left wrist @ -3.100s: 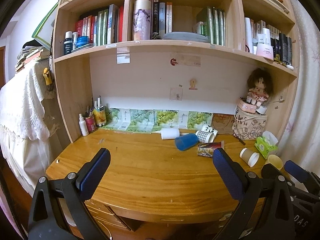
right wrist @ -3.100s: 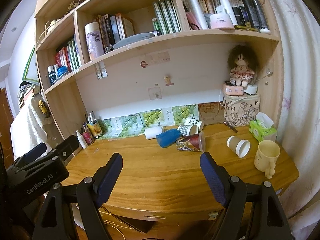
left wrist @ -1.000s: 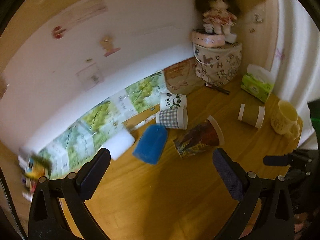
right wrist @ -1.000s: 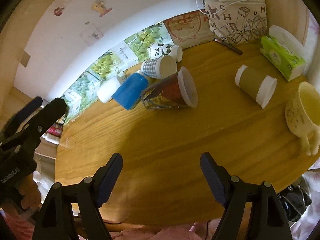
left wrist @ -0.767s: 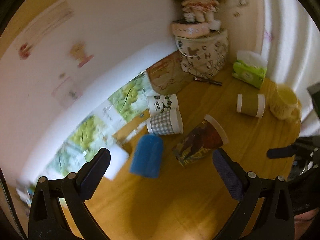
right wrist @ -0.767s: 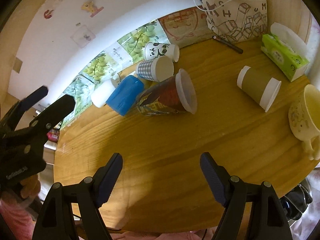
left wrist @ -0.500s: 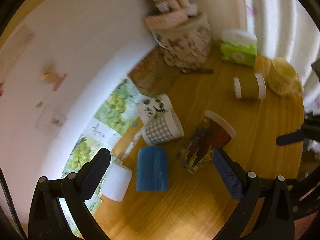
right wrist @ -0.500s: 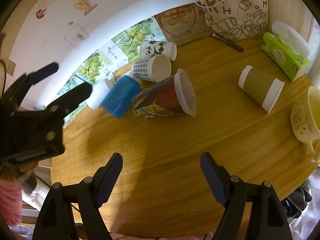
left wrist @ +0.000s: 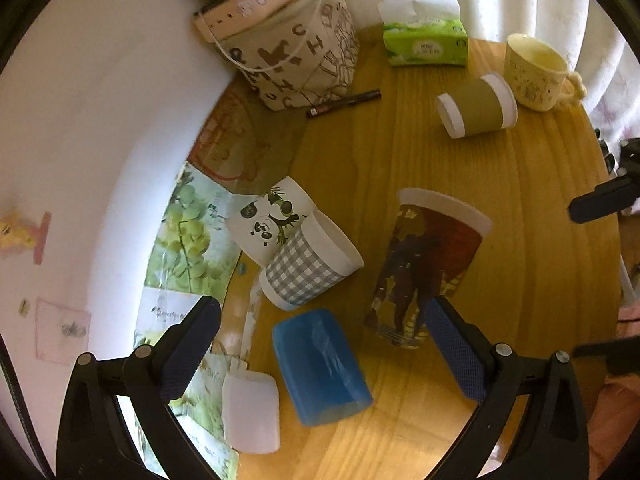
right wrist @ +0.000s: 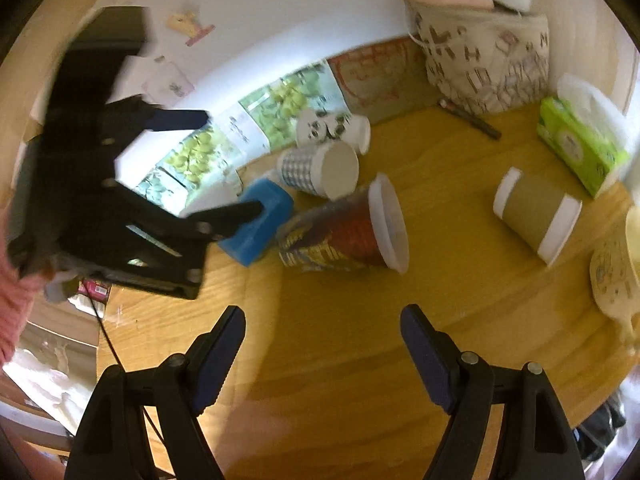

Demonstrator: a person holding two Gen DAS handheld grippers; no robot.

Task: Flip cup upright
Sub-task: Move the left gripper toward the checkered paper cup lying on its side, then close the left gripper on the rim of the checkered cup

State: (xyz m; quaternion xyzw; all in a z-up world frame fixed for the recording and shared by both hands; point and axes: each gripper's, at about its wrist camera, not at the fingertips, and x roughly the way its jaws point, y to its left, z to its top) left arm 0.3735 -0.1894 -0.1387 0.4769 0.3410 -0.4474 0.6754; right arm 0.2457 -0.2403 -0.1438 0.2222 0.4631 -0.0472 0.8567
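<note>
The left gripper (left wrist: 320,344) is held with its jaws spread wide above the blue cup (left wrist: 320,366), which lies on its side on the wooden desk (left wrist: 540,280) between a white cup (left wrist: 250,416) and a large printed cup (left wrist: 424,264) (also tipped over). Nothing is gripped. The right gripper (right wrist: 322,346) is likewise seen open and empty, over bare wood, well apart from the cups.

Blue cup (left wrist: 320,366); grey-white checked cup (left wrist: 310,268); panda-print white cup (left wrist: 269,219); dark red picture-printed cup (left wrist: 424,268), motif blurred; olive cup, white bands (left wrist: 478,106); green tissue box (left wrist: 424,42).
</note>
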